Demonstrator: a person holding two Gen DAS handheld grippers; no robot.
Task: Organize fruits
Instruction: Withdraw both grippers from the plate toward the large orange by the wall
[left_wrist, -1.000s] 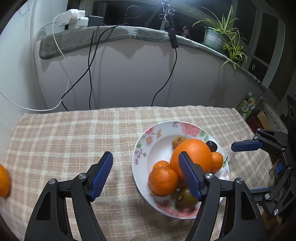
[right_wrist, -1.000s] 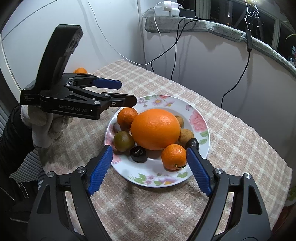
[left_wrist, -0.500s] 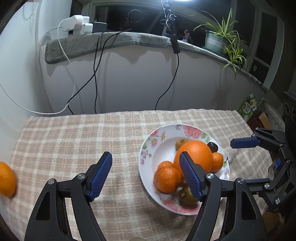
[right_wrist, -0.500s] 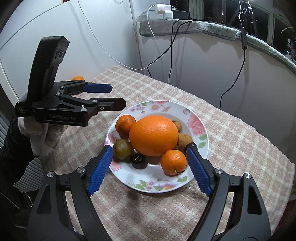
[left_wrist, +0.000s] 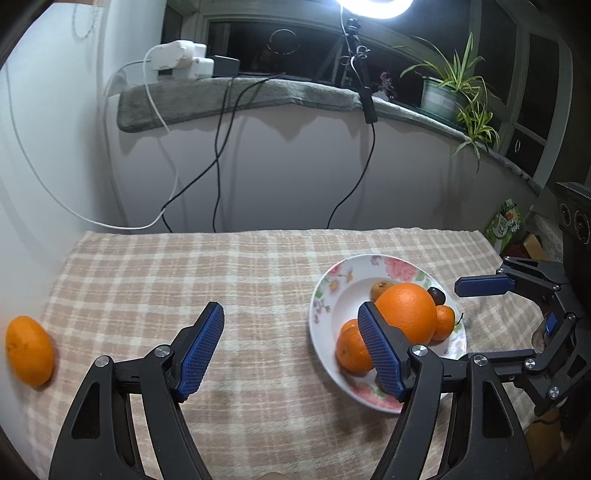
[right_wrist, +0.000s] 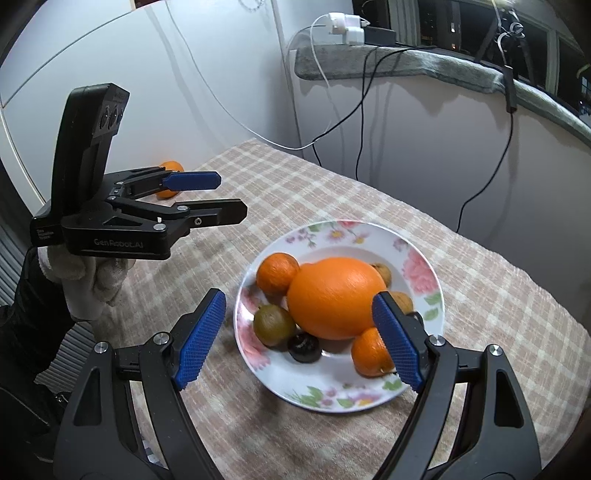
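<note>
At the far left edge of the counter (left_wrist: 258, 266), on the checked cloth (left_wrist: 221, 288), a lone orange (left_wrist: 28, 350) lies well apart from everything else. Right of it, the left gripper (left_wrist: 290, 349) hovers above bare cloth with its blue-padded fingers (left_wrist: 199, 350) spread wide and nothing between them; its right finger overlaps the near-left rim of the plate from this view. From the right wrist camera, that same left gripper (right_wrist: 210, 195) sits left of the plate, held by a gloved hand (right_wrist: 88, 284), with the lone orange (right_wrist: 168, 181) just behind its fingertips.

Further right stands the flowered plate (right_wrist: 417, 273), piled with fruit: a big orange (right_wrist: 334, 297) in the middle, a small orange (right_wrist: 277, 273) touching its far-left side, a green-brown fruit (right_wrist: 274, 325) near left, a dark fruit (right_wrist: 303, 347) at the front, another small orange (right_wrist: 371, 356) near right, and two brownish fruits (right_wrist: 400, 301) tucked behind on the right.

The right gripper (right_wrist: 303, 339) hangs over the near side of the plate, fingers (right_wrist: 201, 339) wide apart, gripping nothing. In the left wrist view the right gripper (left_wrist: 491, 291) shows at the far right, beyond the plate.
</note>
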